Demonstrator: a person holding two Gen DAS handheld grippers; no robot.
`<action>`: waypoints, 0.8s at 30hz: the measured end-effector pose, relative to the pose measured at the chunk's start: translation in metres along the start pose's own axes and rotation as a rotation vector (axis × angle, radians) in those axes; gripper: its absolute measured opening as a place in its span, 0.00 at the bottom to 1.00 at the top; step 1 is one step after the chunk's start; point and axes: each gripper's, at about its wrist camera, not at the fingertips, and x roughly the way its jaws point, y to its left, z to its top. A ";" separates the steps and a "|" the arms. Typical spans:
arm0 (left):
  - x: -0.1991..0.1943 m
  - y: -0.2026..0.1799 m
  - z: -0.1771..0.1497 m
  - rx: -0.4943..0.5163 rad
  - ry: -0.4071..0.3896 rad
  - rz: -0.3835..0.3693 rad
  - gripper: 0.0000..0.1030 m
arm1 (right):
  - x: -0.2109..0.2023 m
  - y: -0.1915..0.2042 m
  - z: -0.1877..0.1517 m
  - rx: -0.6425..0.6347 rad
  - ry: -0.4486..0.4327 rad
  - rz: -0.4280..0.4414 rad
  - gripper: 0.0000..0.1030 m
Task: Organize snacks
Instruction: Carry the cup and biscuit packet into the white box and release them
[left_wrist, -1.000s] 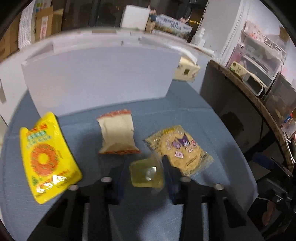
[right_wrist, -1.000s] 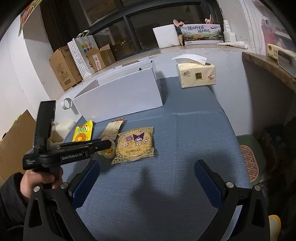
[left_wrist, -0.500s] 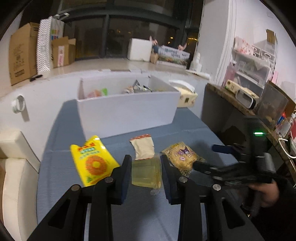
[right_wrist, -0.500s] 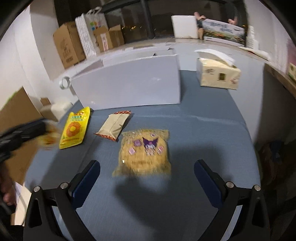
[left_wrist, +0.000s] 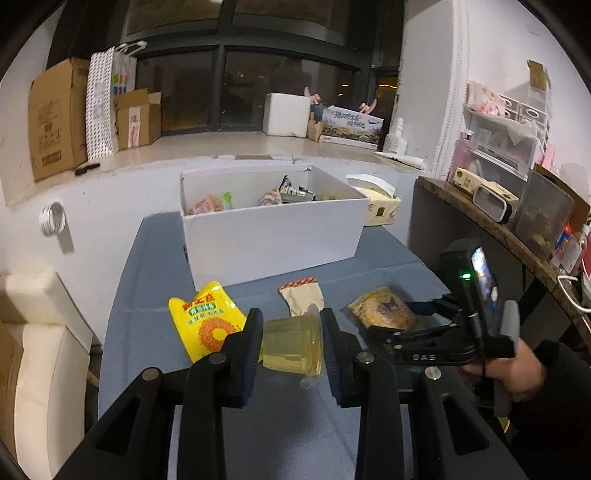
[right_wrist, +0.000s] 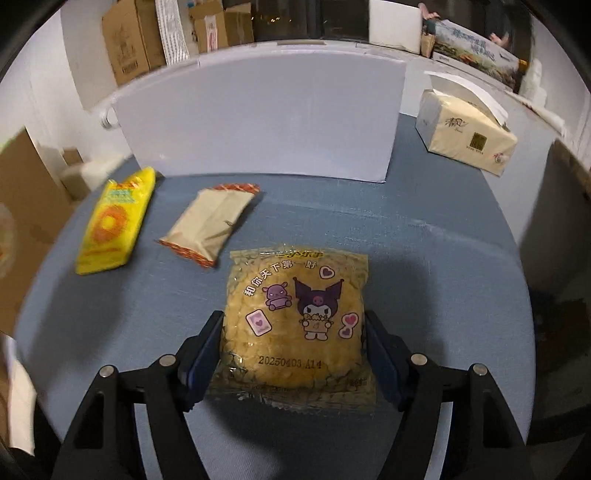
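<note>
My left gripper (left_wrist: 291, 332) is shut on a clear cup of yellow jelly (left_wrist: 291, 345), held above the blue table (left_wrist: 155, 266). My right gripper (right_wrist: 293, 343) points down at a yellow noodle snack pack with a purple cartoon (right_wrist: 295, 314). Its jaws are closing, and both pads touch the sides of the pack, which lies flat on the table. In the left wrist view the right gripper (left_wrist: 399, 321) sits over that pack (left_wrist: 380, 312), held by a hand. The white box (left_wrist: 273, 240) with several snacks inside stands behind.
A yellow pouch (right_wrist: 114, 221) and a beige packet with red ends (right_wrist: 210, 225) lie left of the noodle pack, in front of the white box (right_wrist: 258, 118). A tissue pack (right_wrist: 465, 136) sits at the far right. Cardboard boxes (left_wrist: 59, 118) line the ledge behind.
My left gripper has lifted the jelly cup off the table and tilted up toward the box. My right gripper has come down over the noodle pack and its jaws have narrowed onto it.
</note>
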 end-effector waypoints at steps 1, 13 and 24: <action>0.000 -0.002 0.002 0.009 -0.006 0.000 0.34 | -0.005 -0.001 0.000 0.002 -0.014 -0.001 0.74; 0.001 -0.006 0.065 0.039 -0.097 -0.010 0.34 | -0.080 -0.014 0.048 0.025 -0.214 0.061 0.74; 0.080 0.033 0.181 0.001 -0.125 0.039 0.34 | -0.066 -0.018 0.182 0.004 -0.281 0.045 0.74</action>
